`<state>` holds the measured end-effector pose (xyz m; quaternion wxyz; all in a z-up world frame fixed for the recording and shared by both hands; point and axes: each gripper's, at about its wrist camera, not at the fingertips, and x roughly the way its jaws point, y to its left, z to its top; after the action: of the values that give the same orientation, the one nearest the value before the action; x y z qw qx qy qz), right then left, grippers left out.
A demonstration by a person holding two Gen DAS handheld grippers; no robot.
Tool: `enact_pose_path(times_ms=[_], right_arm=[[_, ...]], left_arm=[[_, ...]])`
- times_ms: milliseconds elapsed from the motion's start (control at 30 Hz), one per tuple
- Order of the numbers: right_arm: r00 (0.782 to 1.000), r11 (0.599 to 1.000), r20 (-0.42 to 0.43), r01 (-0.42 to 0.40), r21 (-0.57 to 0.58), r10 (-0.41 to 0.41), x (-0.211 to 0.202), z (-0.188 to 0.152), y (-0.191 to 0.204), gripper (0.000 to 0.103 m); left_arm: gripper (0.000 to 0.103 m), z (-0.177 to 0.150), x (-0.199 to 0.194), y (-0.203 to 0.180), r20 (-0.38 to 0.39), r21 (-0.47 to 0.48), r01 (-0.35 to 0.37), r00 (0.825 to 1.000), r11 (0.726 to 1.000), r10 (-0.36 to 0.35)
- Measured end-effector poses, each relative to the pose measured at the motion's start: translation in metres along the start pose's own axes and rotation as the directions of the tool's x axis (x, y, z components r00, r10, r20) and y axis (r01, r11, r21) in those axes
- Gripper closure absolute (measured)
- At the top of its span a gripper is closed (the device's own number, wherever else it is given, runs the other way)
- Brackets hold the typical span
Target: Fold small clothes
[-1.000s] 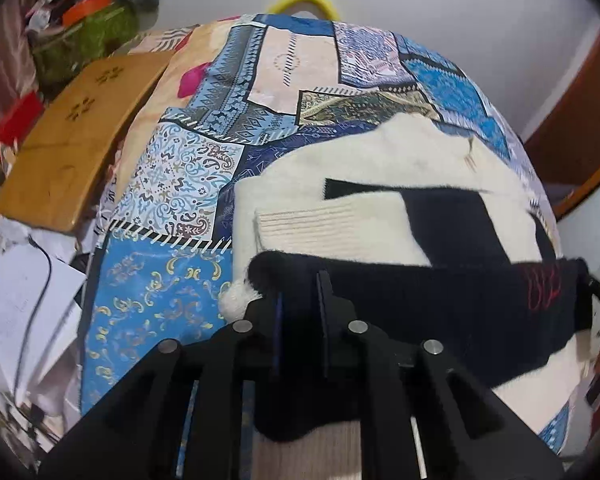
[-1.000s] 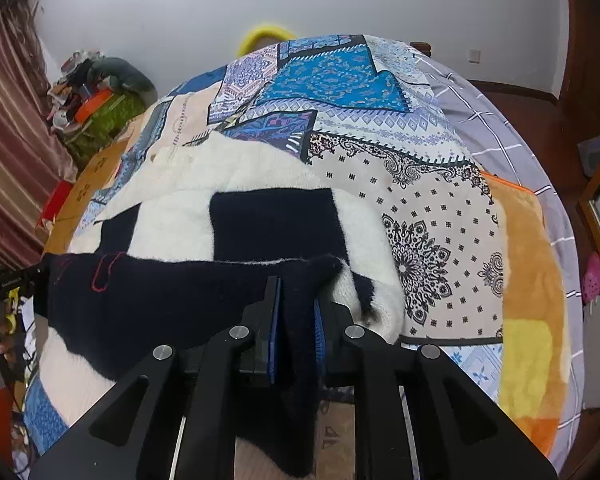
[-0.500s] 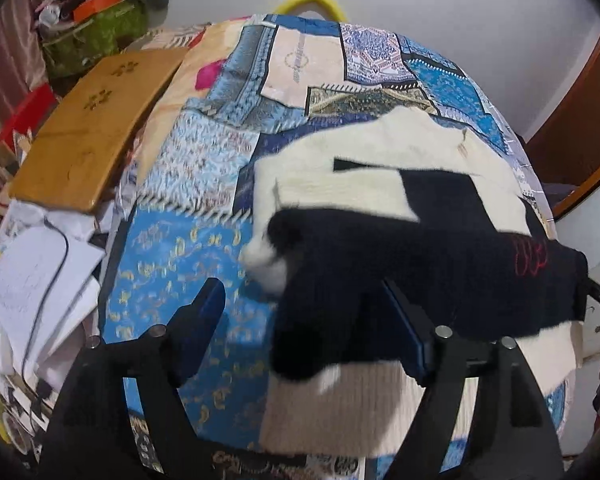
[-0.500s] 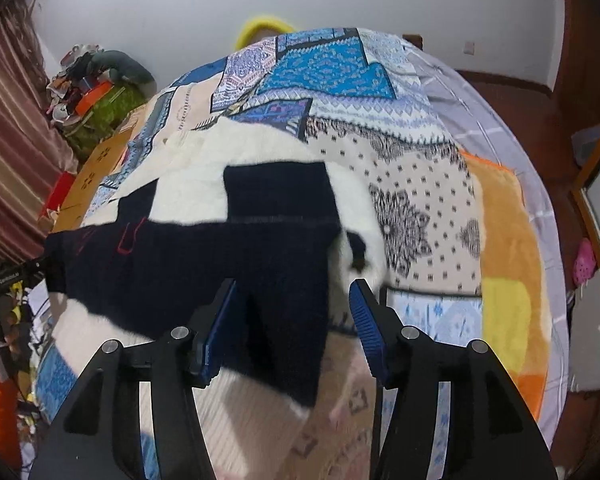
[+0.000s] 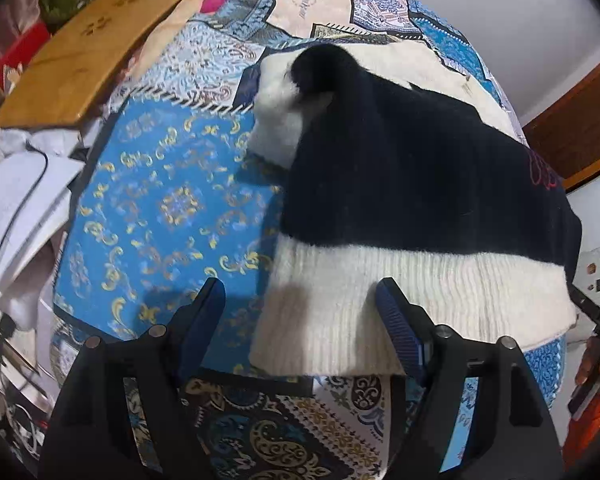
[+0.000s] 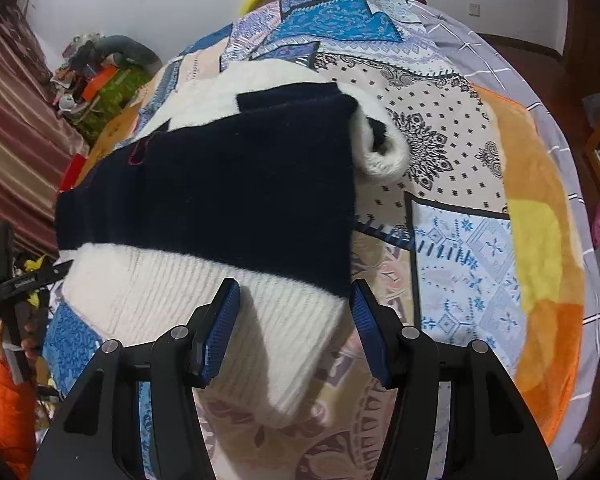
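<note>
A black and cream knitted sweater [image 5: 400, 168] lies folded on the patchwork bedspread [image 5: 160, 208], its black band over the top and its ribbed cream hem nearest me. My left gripper [image 5: 298, 300] hangs open just above the hem's near left corner, holding nothing. In the right wrist view the same sweater [image 6: 220, 184] fills the middle, with a rolled cream cuff sticking out at its right side. My right gripper [image 6: 295, 296] is open over the hem's right corner, its blue pads clear of the knit.
A wooden board [image 5: 80, 52] and loose papers with a black cable [image 5: 16, 200] lie off the bed's left side. An orange and yellow blanket [image 6: 540, 208] covers the bed's right edge. A person's hand and orange sleeve [image 6: 8, 380] show at the left.
Both grippers were shut on the sweater's black edge and have opened and let it go. The black part now lies flat on the sweater, and both grippers have drawn back toward the near hem.
</note>
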<state>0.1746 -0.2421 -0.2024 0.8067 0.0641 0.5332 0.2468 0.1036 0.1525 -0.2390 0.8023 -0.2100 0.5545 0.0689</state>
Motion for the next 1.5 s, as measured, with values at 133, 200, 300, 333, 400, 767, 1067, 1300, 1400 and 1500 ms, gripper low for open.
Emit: enact_pose_path(times_ms=[133,200,300,333,400,767,1067,1300,1400,1500], right_arm=[[1.0,1.0,-0.002,-0.022,-0.009,0.022,-0.001,-0.003,0.005,0.059],[0.999,0.999,-0.006,-0.032,-0.019,0.032,0.0,-0.004,0.008,0.066],[0.999,0.998,-0.01,-0.051,-0.034,0.051,-0.002,-0.004,0.013,0.08],[0.999,0.998,-0.007,-0.05,-0.042,0.05,-0.002,-0.004,0.014,0.084],[0.999,0.997,0.003,-0.044,-0.06,0.044,-0.003,-0.003,0.017,0.094],[0.989,0.991,0.121,-0.07,-0.118,0.084,-0.029,0.021,0.034,0.096],[0.966,0.987,0.244,-0.046,-0.157,0.084,-0.05,0.073,0.047,0.096],[0.964,0.987,0.263,0.01,-0.16,0.033,-0.032,0.115,0.045,0.096],[0.966,0.99,0.257,0.017,-0.141,0.02,-0.022,0.13,0.037,0.096],[0.97,0.993,0.244,0.021,-0.114,0.007,-0.008,0.146,0.028,0.096]], left_arm=[[0.038,-0.001,0.0,-0.004,-0.013,-0.001,0.041,0.999,0.999,-0.041],[0.047,-0.002,-0.001,-0.006,-0.017,0.008,0.057,0.998,0.998,-0.056],[0.059,-0.002,-0.004,-0.012,-0.018,0.026,0.068,0.998,0.997,-0.068],[0.066,-0.002,-0.006,-0.014,-0.018,0.031,0.071,0.997,0.997,-0.071],[0.077,-0.002,-0.01,-0.02,-0.015,0.047,0.082,0.997,0.996,-0.081],[0.093,0.023,-0.063,-0.06,0.141,0.164,0.101,0.982,0.981,-0.125],[0.095,0.079,-0.095,-0.068,0.288,0.147,0.079,0.95,0.986,-0.119],[0.095,0.123,-0.082,-0.053,0.305,0.075,0.054,0.949,0.996,-0.074],[0.096,0.143,-0.068,-0.042,0.301,0.033,0.038,0.952,0.999,-0.046],[0.096,0.158,-0.051,-0.032,0.283,0.001,0.026,0.959,1.0,-0.025]])
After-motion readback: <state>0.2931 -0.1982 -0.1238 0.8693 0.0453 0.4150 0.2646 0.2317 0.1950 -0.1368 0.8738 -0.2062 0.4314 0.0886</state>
